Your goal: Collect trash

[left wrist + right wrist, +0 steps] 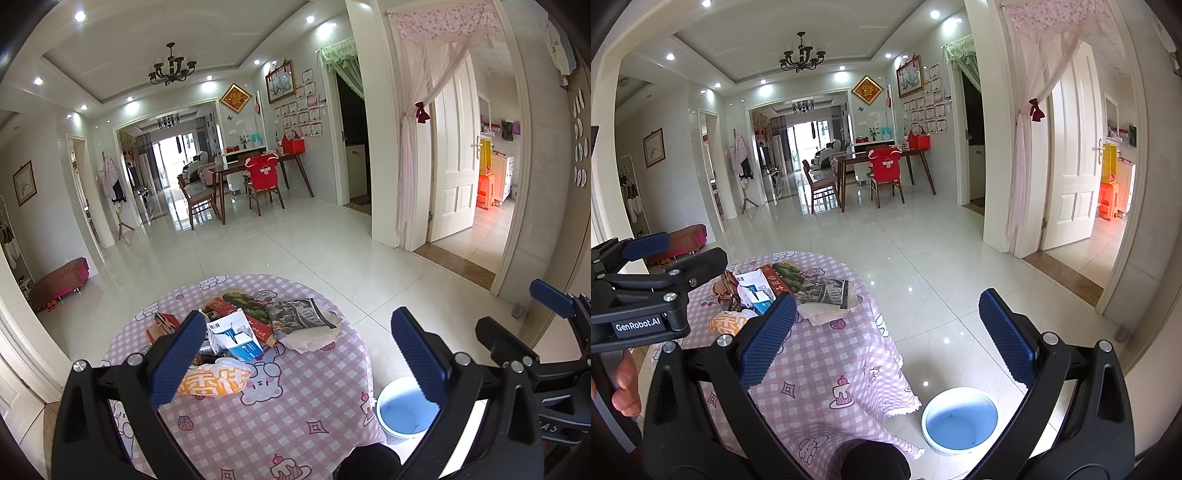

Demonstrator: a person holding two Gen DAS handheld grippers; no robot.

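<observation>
Fingers (pixel 177 354) of both grippers wide, empty; trash pile (pixel 240 328) ahead on table (pixel 295 406).

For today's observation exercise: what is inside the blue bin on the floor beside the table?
The blue bin looks nearly empty: bare blue bottom with one tiny dark speck. The right gripper frame hides its right edge. All trash still lies on the table.

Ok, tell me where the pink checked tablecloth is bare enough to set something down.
The near half of the round table's pink checked cloth is bare, from the orange-lettered plastic bag to the near edge. The strip beside the round blue bin is free too. The far half is crowded: white-and-blue carton, crumpled newspaper, red boxes.
</observation>
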